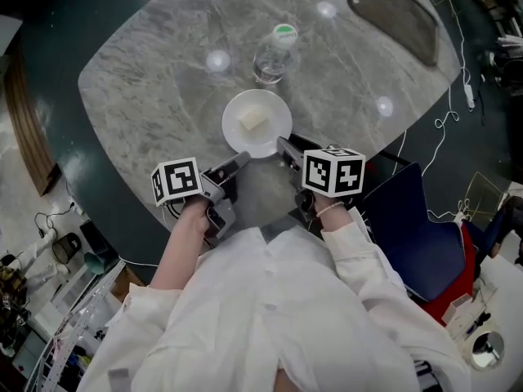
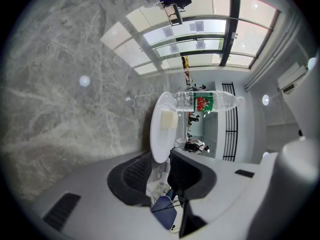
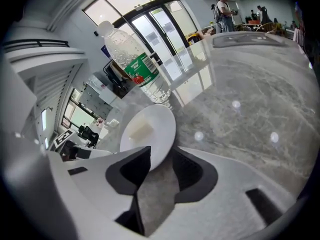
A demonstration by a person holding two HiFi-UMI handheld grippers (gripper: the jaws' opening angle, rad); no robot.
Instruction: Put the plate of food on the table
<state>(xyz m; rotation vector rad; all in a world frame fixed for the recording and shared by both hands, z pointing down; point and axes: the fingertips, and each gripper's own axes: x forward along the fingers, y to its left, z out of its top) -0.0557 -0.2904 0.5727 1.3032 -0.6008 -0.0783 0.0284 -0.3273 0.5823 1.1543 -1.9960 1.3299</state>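
A white plate (image 1: 257,122) with a pale block of food (image 1: 253,119) rests on the grey marble table (image 1: 147,80), near its front edge. My left gripper (image 1: 243,158) reaches the plate's near-left rim. In the left gripper view the plate (image 2: 161,126) stands edge-on between the pads (image 2: 136,174), which lie against it. My right gripper (image 1: 282,144) is at the near-right rim. In the right gripper view the plate (image 3: 150,129) lies between the open jaws, with a gap to the right pad (image 3: 187,171).
A clear plastic water bottle (image 1: 275,54) stands just behind the plate. A dark rectangular tray (image 1: 392,15) lies at the table's far right. A blue chair (image 1: 409,219) is to my right below the table edge. Cables trail on the floor at right.
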